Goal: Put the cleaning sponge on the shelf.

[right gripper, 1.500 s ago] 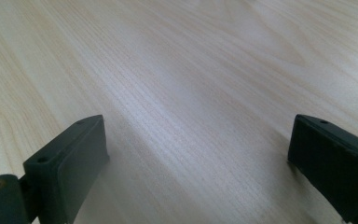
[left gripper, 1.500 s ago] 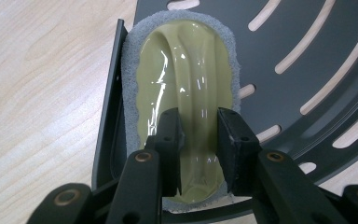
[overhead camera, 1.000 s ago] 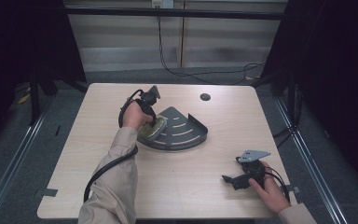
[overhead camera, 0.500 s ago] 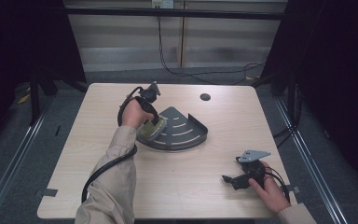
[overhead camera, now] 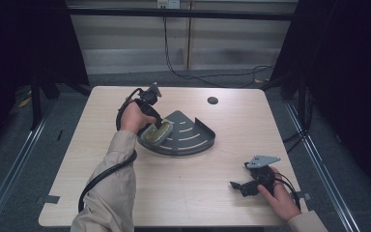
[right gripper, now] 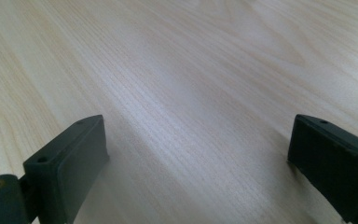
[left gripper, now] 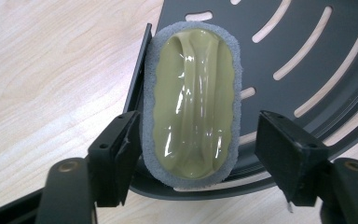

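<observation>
Pale wood surface (overhead camera: pixel 188 193) has loads of bare room near the front edge, where the right gripper (overhead camera: pixel 239 186) rests low with jaws spread wide on nothing. Further back, the left gripper (left gripper: pixel 196 140) is angled down, jaws apart around an olive scrub pad (left gripper: pixel 192 100), left jaw touching it, on the dark slotted corner tray (overhead camera: pixel 193 140).

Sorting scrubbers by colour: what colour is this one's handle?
Olive green handle, grey pad; clearest in left gripper view.
</observation>
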`<state>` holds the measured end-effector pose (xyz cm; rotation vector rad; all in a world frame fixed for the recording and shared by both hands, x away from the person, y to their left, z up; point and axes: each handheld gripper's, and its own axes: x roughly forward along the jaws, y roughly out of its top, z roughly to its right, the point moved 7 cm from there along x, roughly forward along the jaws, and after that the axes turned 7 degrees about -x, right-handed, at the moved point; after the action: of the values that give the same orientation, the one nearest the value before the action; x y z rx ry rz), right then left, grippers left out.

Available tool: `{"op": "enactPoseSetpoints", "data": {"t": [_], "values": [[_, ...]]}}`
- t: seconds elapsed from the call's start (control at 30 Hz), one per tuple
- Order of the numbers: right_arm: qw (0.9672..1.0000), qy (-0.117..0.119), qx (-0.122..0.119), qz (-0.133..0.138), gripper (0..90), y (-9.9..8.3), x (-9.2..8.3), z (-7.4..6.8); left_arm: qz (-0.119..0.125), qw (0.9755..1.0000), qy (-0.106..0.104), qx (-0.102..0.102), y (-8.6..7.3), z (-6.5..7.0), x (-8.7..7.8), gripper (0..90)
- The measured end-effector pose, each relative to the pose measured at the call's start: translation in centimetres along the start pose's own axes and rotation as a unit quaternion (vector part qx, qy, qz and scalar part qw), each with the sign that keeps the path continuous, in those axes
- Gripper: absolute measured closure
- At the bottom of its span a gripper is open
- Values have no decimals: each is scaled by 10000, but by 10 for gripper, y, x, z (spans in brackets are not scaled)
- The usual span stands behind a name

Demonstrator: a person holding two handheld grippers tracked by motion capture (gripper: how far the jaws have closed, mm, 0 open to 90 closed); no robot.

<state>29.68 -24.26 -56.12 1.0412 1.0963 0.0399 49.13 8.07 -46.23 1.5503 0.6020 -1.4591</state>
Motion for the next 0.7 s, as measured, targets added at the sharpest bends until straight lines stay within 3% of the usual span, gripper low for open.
{"op": "enactPoseSetpoints", "data": {"t": [0.23,0.7], "values": [[10000,16,2,10,41,0,0,0,0,10000,4,-25,-3,-1,-2,232],[10000,0,-3,-2,41,0,0,0,31,9999,-102,-93,-15,0,-10,211]]}}
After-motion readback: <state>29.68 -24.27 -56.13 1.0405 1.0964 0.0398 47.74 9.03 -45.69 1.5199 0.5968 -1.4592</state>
